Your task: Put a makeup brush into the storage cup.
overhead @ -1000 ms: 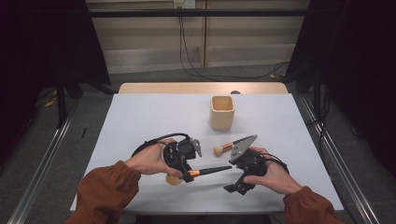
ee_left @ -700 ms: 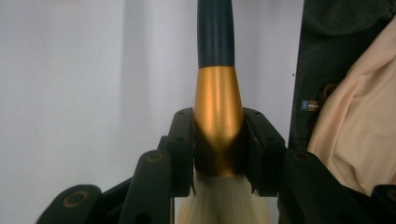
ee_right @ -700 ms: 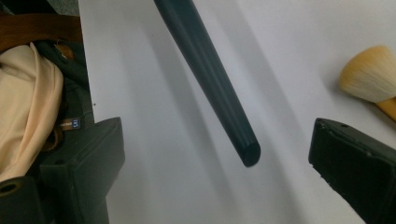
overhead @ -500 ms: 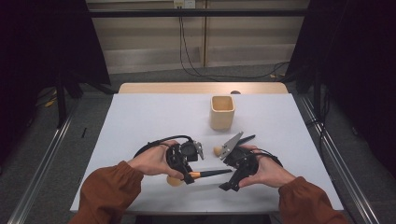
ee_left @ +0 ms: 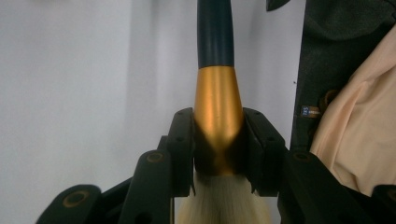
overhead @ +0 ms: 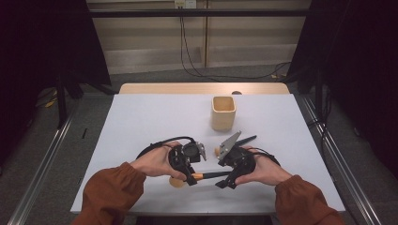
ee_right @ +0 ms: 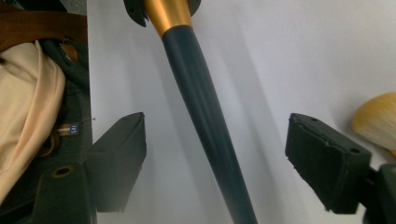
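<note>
A square wooden cup (overhead: 223, 112) stands upright on the white counter (overhead: 141, 122), beyond both hands and well apart from them. Just beside the right gripper (overhead: 229, 173), on its far side, a second brush (overhead: 234, 143) lies on the counter, its dark handle pointing toward the far right; in the right gripper view its pale bristle tuft sits just beyond the jaw at the right of that view. Cables loop from both grippers across the counter near the hands.

The left gripper (ee_left: 218, 154) has its jaws clamped on the gold ferrule of a makeup brush (ee_left: 215, 74), with the pale bristles bunched below the pads and the dark handle running away from them. In the high view this brush lies roughly level between the two hands, near the front edge of the counter, its handle reaching toward the right gripper.

The right gripper's jaws have just been closing, yet they stand wide apart, with the dark handle passing between them and clear space on each side; neither pad touches it.

The left half of the counter and its far right corner are bare. The hands work close to the front edge.
</note>
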Tool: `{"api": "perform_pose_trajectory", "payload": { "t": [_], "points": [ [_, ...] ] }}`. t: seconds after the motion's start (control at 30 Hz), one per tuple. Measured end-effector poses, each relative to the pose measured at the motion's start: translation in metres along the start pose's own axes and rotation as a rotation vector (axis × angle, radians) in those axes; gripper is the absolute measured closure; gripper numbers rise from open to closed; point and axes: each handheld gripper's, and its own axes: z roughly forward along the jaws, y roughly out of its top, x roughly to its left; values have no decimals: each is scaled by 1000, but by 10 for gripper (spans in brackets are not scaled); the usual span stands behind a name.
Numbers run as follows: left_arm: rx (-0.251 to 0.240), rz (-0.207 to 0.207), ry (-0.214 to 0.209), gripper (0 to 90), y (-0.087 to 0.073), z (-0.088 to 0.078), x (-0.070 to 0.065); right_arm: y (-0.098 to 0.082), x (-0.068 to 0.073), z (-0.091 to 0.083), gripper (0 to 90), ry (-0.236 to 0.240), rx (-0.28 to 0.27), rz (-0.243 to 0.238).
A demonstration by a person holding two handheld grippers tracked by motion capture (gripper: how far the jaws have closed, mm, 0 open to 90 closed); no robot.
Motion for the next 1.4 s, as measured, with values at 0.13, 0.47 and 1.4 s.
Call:
{"api": "perform_pose_trajectory", "payload": {
  "t": [0.13, 0.47, 1.4],
  "points": [
    [-17, -13, 9, 665, 0, 2, 0, 3, -1, 2, 285, 22, 6, -6],
    [-16, 3, -1, 665, 1, 2, 2, 11, 3, 10, 483, 44, 12, -57],
    [-61, 10, -17, 664, -4, 1, 4, 14, 8, 15, 741, 17, -48, -150]
  ]
}}
